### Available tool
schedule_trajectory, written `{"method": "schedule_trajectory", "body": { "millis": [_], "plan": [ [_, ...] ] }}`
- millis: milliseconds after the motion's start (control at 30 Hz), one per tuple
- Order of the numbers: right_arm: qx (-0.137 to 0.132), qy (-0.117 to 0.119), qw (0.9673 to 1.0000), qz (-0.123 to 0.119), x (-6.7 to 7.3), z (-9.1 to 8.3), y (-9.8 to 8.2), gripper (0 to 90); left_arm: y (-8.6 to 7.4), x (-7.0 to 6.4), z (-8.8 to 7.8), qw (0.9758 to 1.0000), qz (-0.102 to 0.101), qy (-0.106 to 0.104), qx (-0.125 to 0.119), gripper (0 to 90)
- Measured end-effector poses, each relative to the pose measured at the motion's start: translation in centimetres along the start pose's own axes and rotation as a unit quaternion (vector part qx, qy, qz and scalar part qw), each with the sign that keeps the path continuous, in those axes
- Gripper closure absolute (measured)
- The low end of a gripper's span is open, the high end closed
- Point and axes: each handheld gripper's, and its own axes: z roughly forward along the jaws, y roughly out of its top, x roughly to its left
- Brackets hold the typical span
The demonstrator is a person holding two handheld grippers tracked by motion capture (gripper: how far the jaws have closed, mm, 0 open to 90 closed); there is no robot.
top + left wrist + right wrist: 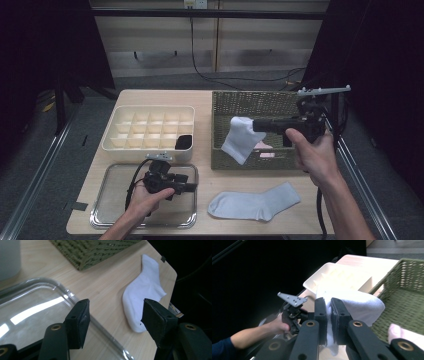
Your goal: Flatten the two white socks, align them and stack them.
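My right gripper [256,125] [329,305] is shut on a white sock [239,141] [360,304], which hangs from the jaws over the left part of the green woven basket [240,100] [409,297]. A second white sock [255,204] [143,293] lies flat on the table near the front edge. My left gripper [191,187] [115,315] is open with nothing between its jaws. It hovers over the right rim of a clear, metal-edged tray [107,212] [37,302] and points toward the flat sock.
A cream divided organiser [114,131] [337,275] stands at the back left, with a dark rolled item [184,142] in its front right compartment. Something pink [265,148] [402,334] lies inside the basket. Bare wood shows between the tray and the flat sock.
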Motion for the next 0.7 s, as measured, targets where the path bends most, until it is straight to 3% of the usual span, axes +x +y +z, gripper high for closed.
{"method": "schedule_trajectory", "body": {
  "millis": [267, 533, 700],
  "plan": [
    [0.011, 0.017, 0.9998, -0.002, 1.0, 0.8, -2.4, 84.0, 1.6, -2.3, 0.0, 0.9988, 0.031, -0.036, -0.014, 41.5],
    [0.021, 0.036, 0.9991, 0.011, 1.0, 1.7, -5.2, 83.9, 2.3, -3.5, 0.6, 0.9965, 0.045, -0.065, -0.025, 39.0],
    [0.026, 0.043, 0.9985, 0.022, 0.8, 2.4, -6.5, 83.9, 2.4, -3.8, 1.1, 0.9952, 0.044, -0.083, -0.028, 37.1]
  ]
}}
